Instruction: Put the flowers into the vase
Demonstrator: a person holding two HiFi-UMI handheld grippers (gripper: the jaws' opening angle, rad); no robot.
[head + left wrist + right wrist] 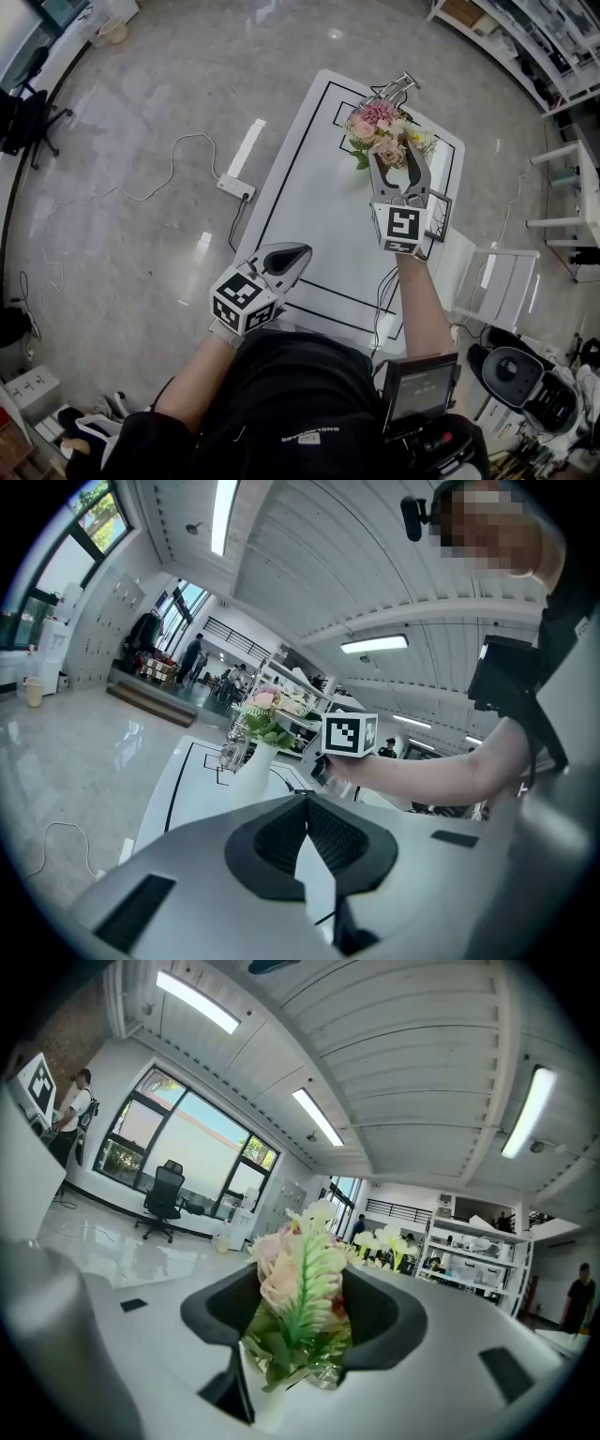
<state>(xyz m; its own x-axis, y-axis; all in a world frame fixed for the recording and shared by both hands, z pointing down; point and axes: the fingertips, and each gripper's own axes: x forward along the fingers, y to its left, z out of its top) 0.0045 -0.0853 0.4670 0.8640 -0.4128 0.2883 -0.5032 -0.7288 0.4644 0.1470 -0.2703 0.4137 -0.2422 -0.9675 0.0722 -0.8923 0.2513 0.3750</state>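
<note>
Pink and cream flowers (379,128), green leaves, in a white vase (251,761), right gripper (392,152) loose around them, left gripper (302,251) clenched, empty.

Left claw (306,817) closed on nothing; flowers (265,712) stand in white vase (254,759) beyond.

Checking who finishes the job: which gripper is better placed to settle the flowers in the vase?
Right. The right gripper has its fingers apart around the flowers in the vase; the left gripper is shut at the near edge of the table.
</note>
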